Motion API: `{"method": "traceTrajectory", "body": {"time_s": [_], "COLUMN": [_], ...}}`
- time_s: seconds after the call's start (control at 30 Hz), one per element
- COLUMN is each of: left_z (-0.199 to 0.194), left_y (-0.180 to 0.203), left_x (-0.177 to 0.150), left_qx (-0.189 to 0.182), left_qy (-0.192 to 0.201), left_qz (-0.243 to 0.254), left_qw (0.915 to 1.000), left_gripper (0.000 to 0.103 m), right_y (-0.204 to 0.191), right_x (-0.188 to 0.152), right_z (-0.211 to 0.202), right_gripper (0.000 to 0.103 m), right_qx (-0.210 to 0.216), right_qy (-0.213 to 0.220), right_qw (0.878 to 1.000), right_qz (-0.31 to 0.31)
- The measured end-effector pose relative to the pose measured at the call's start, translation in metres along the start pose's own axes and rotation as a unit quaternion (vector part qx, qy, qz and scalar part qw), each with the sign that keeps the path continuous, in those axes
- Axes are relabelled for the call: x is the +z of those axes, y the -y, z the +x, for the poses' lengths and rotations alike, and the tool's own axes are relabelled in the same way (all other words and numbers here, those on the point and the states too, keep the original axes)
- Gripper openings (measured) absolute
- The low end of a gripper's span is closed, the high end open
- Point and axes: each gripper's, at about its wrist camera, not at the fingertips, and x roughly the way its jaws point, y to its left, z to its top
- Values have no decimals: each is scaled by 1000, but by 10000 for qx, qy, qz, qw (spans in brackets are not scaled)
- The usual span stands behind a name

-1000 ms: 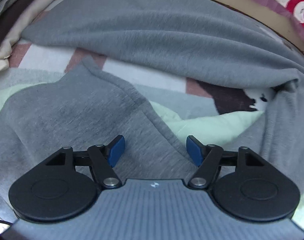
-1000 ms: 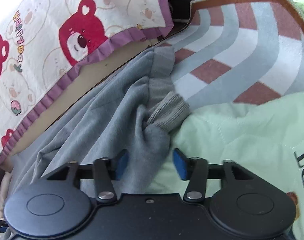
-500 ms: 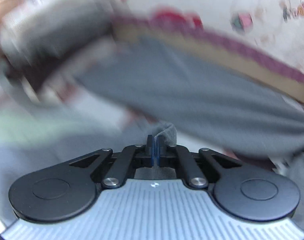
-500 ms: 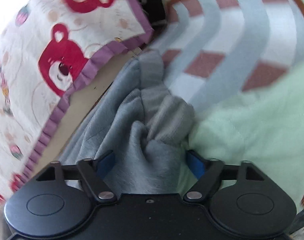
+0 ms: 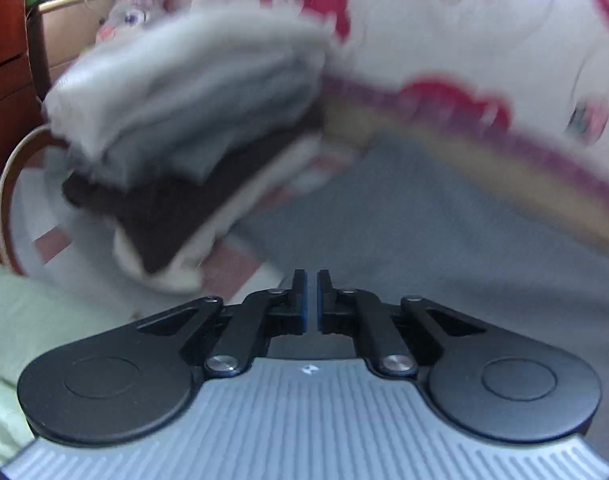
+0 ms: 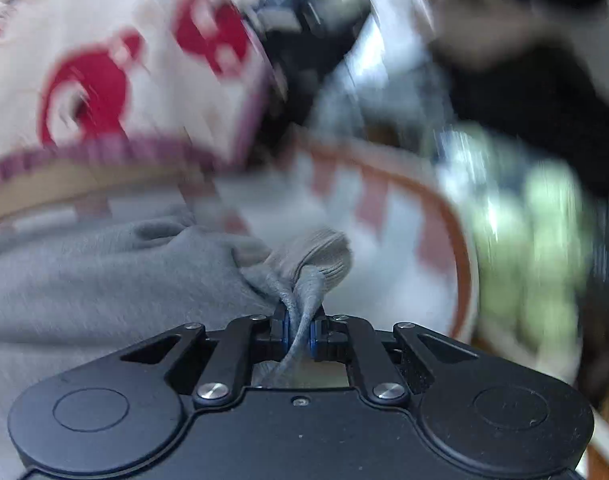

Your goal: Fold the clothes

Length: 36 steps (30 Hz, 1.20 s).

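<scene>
On the striped rug (image 6: 388,216), both claws, open a second ago, have closed: the right claw (image 6: 300,330) is pinching the grey sweatshirt (image 6: 104,272) at its cuff; the left claw (image 5: 311,300) is shut, cloth unseen. Folding lift begins.

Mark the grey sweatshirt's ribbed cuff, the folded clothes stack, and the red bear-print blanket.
grey sweatshirt's ribbed cuff (image 6: 324,252): right wrist view, ribbed end.
folded clothes stack (image 5: 184,128): left wrist view, grey top layers.
red bear-print blanket (image 6: 104,92): right wrist view, red bear print.
</scene>
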Motion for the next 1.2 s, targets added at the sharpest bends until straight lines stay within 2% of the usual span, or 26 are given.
{"method": "traceTrajectory", "body": {"time_s": [0.07,0.13,0.17,0.23,0.3,0.37,0.43,0.5,0.57,0.67,0.73,0.8,0.87,0.93,0.97,1.03,1.1,1.2], "left_z": [-5,-14,-17,-23,-29,-34,-34,-36,-38,-45,-47,-43,-35,-34,-36,-49,-61,-73], "left_y": [-8,-19,-25,-40,-55,-70,-83,-91,-96,-113,-129,-144,-163,-180,-185,-187,-186,-186], "left_x": [-9,-16,-17,-19,-19,-20,-22,-30,-41,-40,-34,-32,-36,-44,-47,-49,-49,-48], "left_qx": [-77,-113,-128,-134,-116,-92,-139,-199,-5,-111,-113,-72,-257,-667,-787,-785,-726,-787], "left_qy": [36,3,-99,-243,-377,-517,-693,-864,-984,-907,-858,-1006,-1442,-1850,-1972,-2022,-2070,-2145], "left_qz": [97,117,91,0,-157,-333,-445,-301,-200,-688,-1121,-1458,-1991,-2482,-2576,-2364,-2073,-1934], "left_qw": [9999,9999,9998,9996,9991,9981,9965,9956,9949,9934,9899,9842,9690,9485,9426,9471,9534,9542], "left_gripper": [5,10,17,30,46,49,49,49,49,51,58,60,60,60,60,61,66,68], "right_y": [17,22,22,23,24,25,30,36,38,24,0,-32,-68,-105,-122,-153,-178,-198], "right_x": [-12,-14,-14,-12,-10,-4,4,13,13,3,-1,2,7,12,12,7,-3,-17], "right_z": [4,4,2,-3,-10,-25,-31,-26,-24,-28,-33,-39,-47,-60,-66,-77,-85,-87], "right_gripper": [10,27,38,41,44,46,47,47,47,50,51,50,50,51,53,56,56,56], "right_qx": [61,47,20,-34,-90,-135,-69,154,452,1068,1825,2612,3344,3809,3992,4258,4372,4377], "right_qy": [-304,-389,-400,-421,-381,-116,-53,-232,-442,-701,-842,-936,-1002,-1056,-1074,-1097,-1116,-1217], "right_qw": [9991,9990,9990,9988,9989,9989,9974,9944,9896,9824,9740,9587,9369,9180,9088,8926,8826,8794], "right_qz": [276,205,216,236,276,428,719,1023,1296,1360,1045,633,172,-328,-567,-998,-1322,-1422]}}
